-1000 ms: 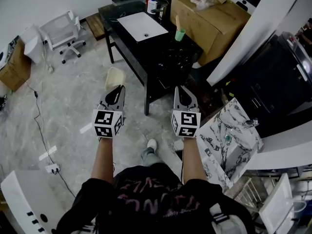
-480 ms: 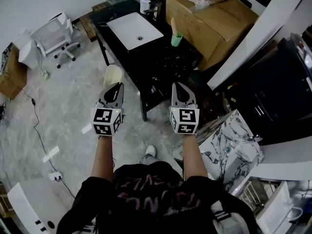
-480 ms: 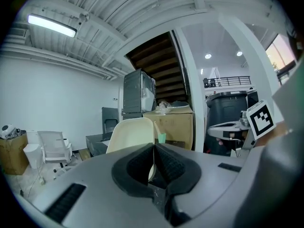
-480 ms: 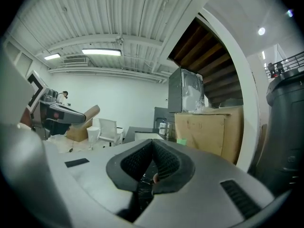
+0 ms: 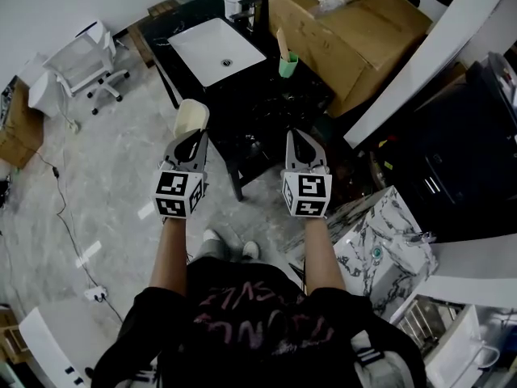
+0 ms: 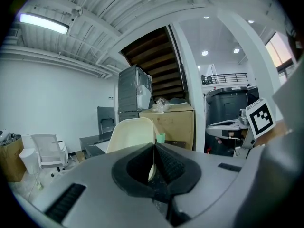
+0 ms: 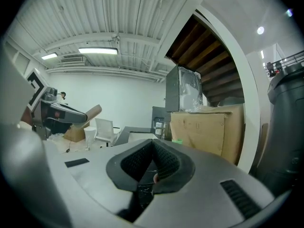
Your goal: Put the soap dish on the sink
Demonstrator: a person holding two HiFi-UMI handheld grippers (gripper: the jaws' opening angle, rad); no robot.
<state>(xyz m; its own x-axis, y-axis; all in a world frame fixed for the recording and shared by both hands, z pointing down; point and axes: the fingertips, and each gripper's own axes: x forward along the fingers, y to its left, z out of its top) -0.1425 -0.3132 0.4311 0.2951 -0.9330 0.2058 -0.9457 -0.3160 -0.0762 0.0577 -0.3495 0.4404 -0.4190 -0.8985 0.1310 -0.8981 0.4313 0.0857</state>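
The cream soap dish [image 5: 191,116] sticks out ahead of my left gripper [image 5: 192,138], which is shut on its edge; in the left gripper view the dish [image 6: 133,134] stands upright between the closed jaws. My right gripper [image 5: 298,141] is shut with nothing in it, level with the left one. The white sink [image 5: 216,50] is set in a black table [image 5: 266,103] ahead of both grippers, and the dish is held in the air short of the table's near left edge. In the right gripper view the sink [image 7: 138,137] shows far off.
A green cup [image 5: 286,65] with a stick in it stands on the table right of the sink, a bottle [image 5: 233,5] behind it. A large cardboard box [image 5: 355,31] sits to the right, a white chair [image 5: 81,59] to the left, a marble-patterned block [image 5: 380,233] by my right arm.
The table and sink have come nearer in the head view as the person stepped forward. Both grippers stay shut, the left still on the soap dish.
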